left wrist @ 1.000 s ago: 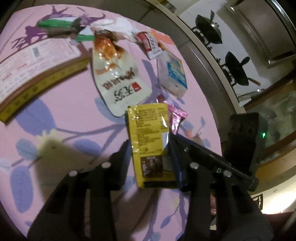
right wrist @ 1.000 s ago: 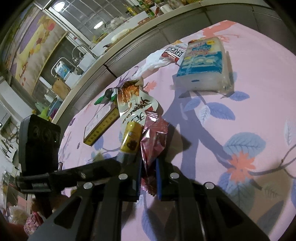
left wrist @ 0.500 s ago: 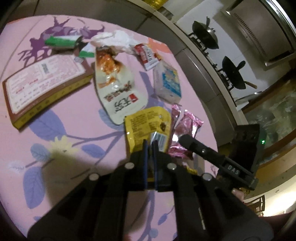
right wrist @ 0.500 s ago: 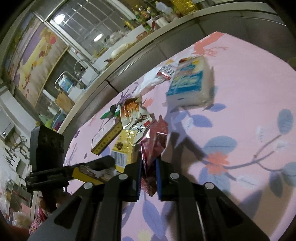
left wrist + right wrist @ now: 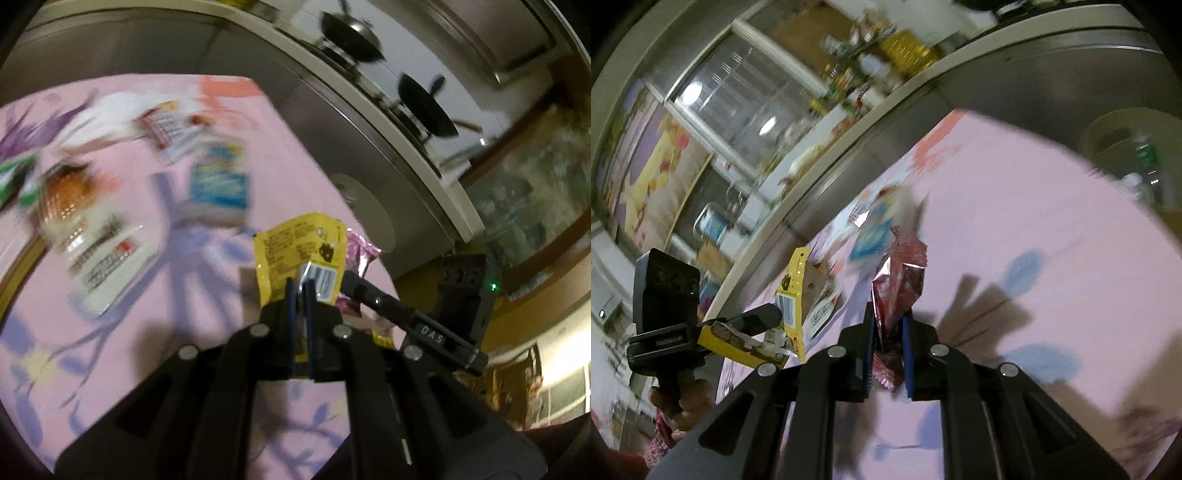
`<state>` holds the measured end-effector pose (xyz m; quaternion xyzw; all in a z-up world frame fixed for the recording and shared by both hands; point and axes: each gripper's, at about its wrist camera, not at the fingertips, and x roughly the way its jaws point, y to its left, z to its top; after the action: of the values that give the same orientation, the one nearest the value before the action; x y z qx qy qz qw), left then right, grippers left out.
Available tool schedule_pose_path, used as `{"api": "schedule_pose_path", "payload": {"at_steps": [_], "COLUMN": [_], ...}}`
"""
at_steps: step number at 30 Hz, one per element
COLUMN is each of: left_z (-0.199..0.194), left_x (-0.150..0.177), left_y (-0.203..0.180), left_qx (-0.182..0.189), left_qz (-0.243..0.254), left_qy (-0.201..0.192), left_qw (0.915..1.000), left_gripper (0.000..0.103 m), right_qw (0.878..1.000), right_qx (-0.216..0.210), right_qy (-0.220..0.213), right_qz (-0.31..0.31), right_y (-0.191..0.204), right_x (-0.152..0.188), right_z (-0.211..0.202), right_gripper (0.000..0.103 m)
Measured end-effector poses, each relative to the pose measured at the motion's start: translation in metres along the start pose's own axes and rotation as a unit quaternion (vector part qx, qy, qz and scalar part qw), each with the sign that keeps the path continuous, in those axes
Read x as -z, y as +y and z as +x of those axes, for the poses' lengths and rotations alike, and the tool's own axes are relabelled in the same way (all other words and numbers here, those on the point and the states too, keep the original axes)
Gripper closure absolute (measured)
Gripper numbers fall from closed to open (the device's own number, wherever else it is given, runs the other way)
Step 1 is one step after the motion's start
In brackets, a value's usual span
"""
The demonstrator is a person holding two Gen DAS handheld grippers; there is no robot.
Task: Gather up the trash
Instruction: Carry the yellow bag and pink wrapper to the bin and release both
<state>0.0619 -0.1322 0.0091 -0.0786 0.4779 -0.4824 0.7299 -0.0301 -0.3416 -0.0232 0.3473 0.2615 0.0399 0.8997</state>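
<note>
The left gripper (image 5: 301, 286) is squeezed tight on a yellow packet (image 5: 299, 249). Just to its right, the right gripper (image 5: 889, 320) pinches a red wrapper (image 5: 899, 280). Both are above the pink cloth (image 5: 1015, 221).

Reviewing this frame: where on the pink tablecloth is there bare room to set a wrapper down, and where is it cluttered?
Bare cloth: the tablecloth right of the red foil wrapper, and the near-left stretch below the white snack pouch. Crowded: the far side, where the blue-and-white pack, the red-and-white wrapper and the pouch lie close together.
</note>
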Motion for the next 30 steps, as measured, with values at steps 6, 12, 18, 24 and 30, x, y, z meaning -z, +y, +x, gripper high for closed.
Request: {"api": "schedule_pose_path", "payload": {"at_steps": [6, 12, 18, 24, 30], "left_z": [0.081, 0.167, 0.246, 0.298, 0.309], "left_x": [-0.05, -0.094, -0.122, -0.126, -0.124], "left_y": [-0.072, -0.132, -0.158, -0.15, -0.141], "left_qx": [0.023, 0.032, 0.011, -0.039, -0.047], "left_qz": [0.07, 0.118, 0.133, 0.132, 0.119], "left_qy": [0.044, 0.071, 0.1, 0.117, 0.125], "left_qw": [0.9963, 0.9899, 0.986, 0.9836, 0.9839], "left_gripper": [0.099, 0.099, 0.099, 0.079, 0.064], "right_qw": [0.995, 0.986, 0.979, 0.973, 0.967], "right_qx": [0.054, 0.121, 0.173, 0.203, 0.209], "right_qy": [-0.066, -0.097, -0.088, -0.089, -0.127], "right_qz": [0.046, 0.062, 0.057, 0.068, 0.075], "right_y": [-0.068, -0.127, -0.174, -0.199, -0.208], "right_x": [-0.033, -0.068, -0.091, -0.091, -0.091], "right_z": [-0.051, -0.083, -0.082, -0.066, -0.081], "right_gripper": [0.092, 0.092, 0.092, 0.07, 0.042]}}
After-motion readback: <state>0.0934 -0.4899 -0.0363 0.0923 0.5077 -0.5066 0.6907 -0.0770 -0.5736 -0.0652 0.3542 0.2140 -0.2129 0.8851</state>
